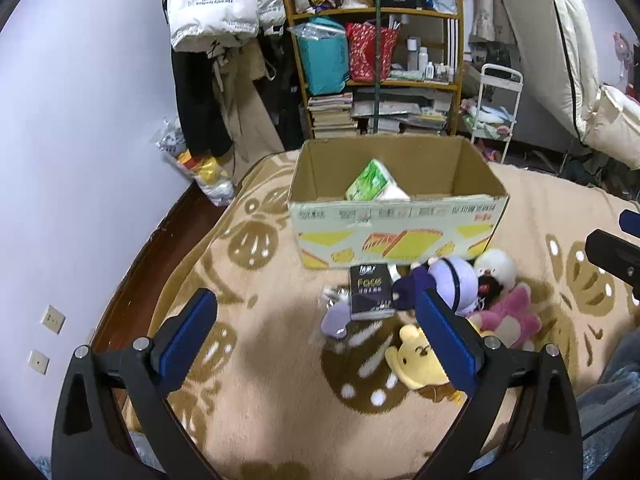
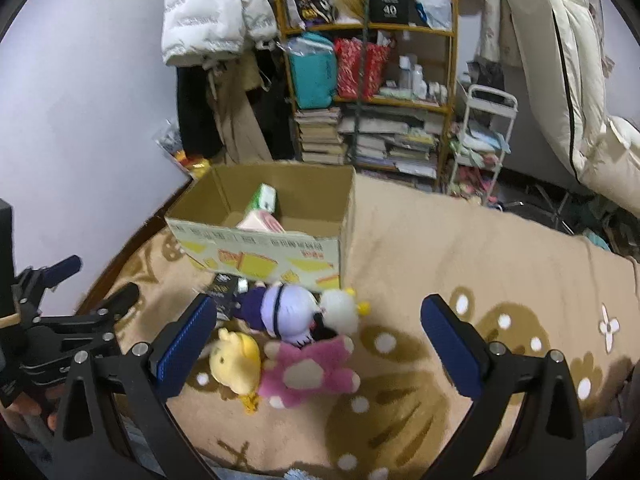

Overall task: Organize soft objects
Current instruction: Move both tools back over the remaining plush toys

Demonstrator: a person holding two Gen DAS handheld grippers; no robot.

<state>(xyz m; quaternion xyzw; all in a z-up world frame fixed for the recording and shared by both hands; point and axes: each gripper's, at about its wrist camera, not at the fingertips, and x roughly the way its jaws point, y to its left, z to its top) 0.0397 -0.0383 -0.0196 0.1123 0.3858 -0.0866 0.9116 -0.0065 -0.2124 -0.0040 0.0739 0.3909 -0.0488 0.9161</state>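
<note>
Soft objects, one lot, heaped on a beige blanket [image 2: 460,240] with brown pattern, just in front of an open cardboard box [image 1: 396,232].

Contents of heap:
- Yellow plush [image 2: 236,364], lying nearest the cameras, touching the pink one.
- Pink plush [image 2: 308,372] with pale paw pads, beside the yellow, to its right in the right wrist view.
- Purple-and-lavender plush [image 2: 288,312], lying across the middle, between the pink plush and the box.
- White fluffy plush [image 2: 340,308], touching the purple one, close to the box's near wall.
- Black tissue pack [image 1: 370,290] marked "Face", flat on the blanket, touching the box's near wall and the purple plush.
- Small lavender item [image 1: 334,320] beside the black pack; kind cannot be told.

Box contents: green tissue pack [image 1: 370,180] leaning upright; a white-and-pink pack [image 2: 260,222] beside it.

Left tongs [image 1: 316,316]: spread wide, empty, hovering over the blanket with the heap near its right finger.

Right tongs [image 2: 316,328]: spread wide, empty, above the heap, with the yellow and pink plush lying between the fingers in its own view.

Background: wooden shelf [image 1: 376,12] of books and bags, white padded jacket [image 1: 212,4] hanging, white cart [image 1: 496,108].
</note>
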